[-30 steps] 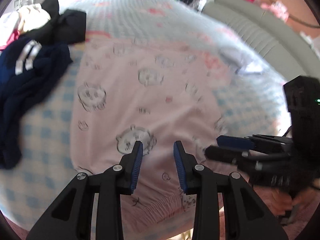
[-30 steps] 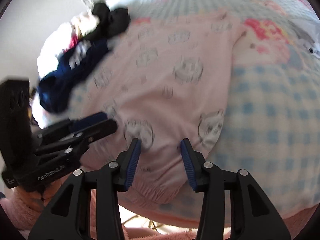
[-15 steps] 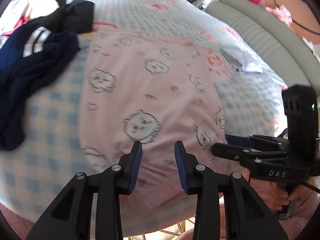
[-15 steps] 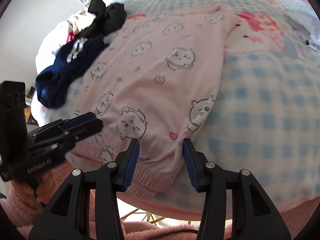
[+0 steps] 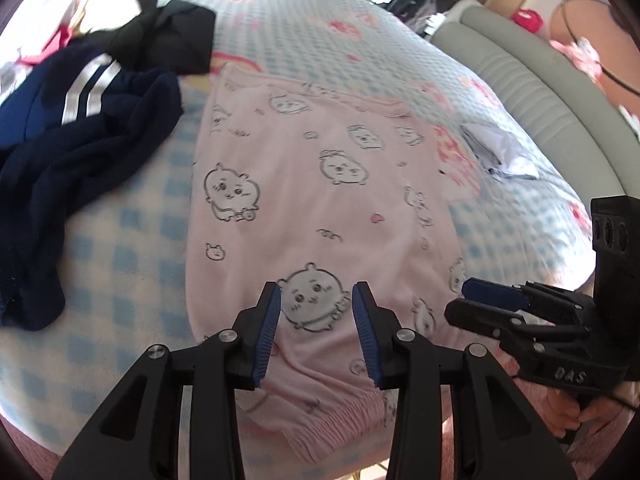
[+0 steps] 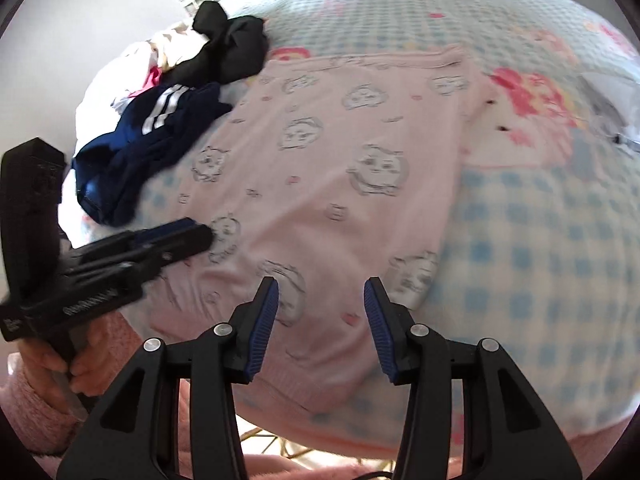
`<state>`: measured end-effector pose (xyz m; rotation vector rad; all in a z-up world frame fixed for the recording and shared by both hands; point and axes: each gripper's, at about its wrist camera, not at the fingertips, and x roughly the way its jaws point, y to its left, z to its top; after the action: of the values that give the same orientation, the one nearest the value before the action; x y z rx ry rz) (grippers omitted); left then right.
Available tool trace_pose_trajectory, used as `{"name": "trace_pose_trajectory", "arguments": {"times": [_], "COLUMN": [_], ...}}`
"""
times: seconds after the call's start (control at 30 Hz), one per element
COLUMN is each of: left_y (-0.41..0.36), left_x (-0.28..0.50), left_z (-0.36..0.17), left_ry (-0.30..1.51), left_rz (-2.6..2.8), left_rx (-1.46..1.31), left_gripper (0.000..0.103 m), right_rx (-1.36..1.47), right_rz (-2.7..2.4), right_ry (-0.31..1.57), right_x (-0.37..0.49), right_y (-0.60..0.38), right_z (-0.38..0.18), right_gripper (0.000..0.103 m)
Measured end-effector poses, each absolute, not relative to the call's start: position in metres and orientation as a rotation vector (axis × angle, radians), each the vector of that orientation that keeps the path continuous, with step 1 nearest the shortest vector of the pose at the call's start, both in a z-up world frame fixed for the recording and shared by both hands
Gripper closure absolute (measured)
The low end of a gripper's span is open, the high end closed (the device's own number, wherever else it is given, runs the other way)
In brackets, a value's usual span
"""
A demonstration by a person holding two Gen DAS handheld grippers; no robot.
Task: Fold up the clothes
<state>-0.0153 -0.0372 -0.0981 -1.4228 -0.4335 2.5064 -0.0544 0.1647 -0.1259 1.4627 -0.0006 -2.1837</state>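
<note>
Low in both wrist views, the left gripper point(image 5: 316, 300) and right gripper point(image 6: 320, 298) are hovering with jaws apart, gripping nothing, over the elastic hem of the pink printed garment point(image 5: 320, 184), which is lying flat on the checked blanket point(image 5: 120, 264). I'd judge hem corners need pinching. Dark clothes point(image 5: 80, 120) are heaping upper left; a grey headboard point(image 5: 540, 60) is curving upper right.

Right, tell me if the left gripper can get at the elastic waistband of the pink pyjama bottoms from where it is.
Probably yes. The left gripper is open just above the pink pyjama bottoms, and the waistband lies bare right below its fingers. The right gripper sits off to the side, not in the way.
</note>
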Motion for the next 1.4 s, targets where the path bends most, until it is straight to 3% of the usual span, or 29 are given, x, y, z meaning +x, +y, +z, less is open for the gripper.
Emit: {"name": "trace_pose_trajectory", "arguments": {"times": [0.17, 0.43, 0.67, 0.7, 0.77, 0.8, 1.17, 1.4], "left_y": [-0.048, -0.08, -0.089, -0.093, -0.1, -0.103, -0.11, -0.108], "left_x": [-0.014, -0.008, -0.049, -0.058, -0.074, -0.083, -0.141, -0.159], "left_z": [-0.114, -0.104, -0.091, -0.09, -0.091, -0.092, -0.12, -0.133], "left_ry": [-0.427, -0.536, -0.532, -0.547, -0.559, -0.556, -0.57, -0.567], "left_rz": [2.512, 2.548, 2.611, 2.616, 2.612, 2.614, 2.536, 2.474], "left_rx": [-1.509, -1.432, -1.35, -1.338, -1.329, -1.349, -1.433, -1.473], "left_gripper": [0.064, 0.063, 0.063, 0.065, 0.084, 0.086, 0.086, 0.077], "right_rx": [1.562, 1.536, 1.539, 1.546, 1.561, 1.563, 1.584, 1.619], "right_rz": [-2.165, -2.177, -2.246, -2.25, -2.252, -2.256, -2.271, -2.247], "right_ry": [0.096, -0.024, -0.059, -0.062, -0.077, -0.074, -0.041, -0.072], "right_x": [-0.048, -0.05, -0.084, -0.086, -0.094, -0.099, -0.145, -0.158], "right_y": [0.155, 0.182, 0.185, 0.191, 0.194, 0.194, 0.18, 0.173], "right_z": [-0.155, -0.131, -0.124, -0.122, -0.123, -0.123, -0.128, -0.146], "right_gripper": [0.057, 0.057, 0.057, 0.057, 0.057, 0.057, 0.057, 0.054]}}
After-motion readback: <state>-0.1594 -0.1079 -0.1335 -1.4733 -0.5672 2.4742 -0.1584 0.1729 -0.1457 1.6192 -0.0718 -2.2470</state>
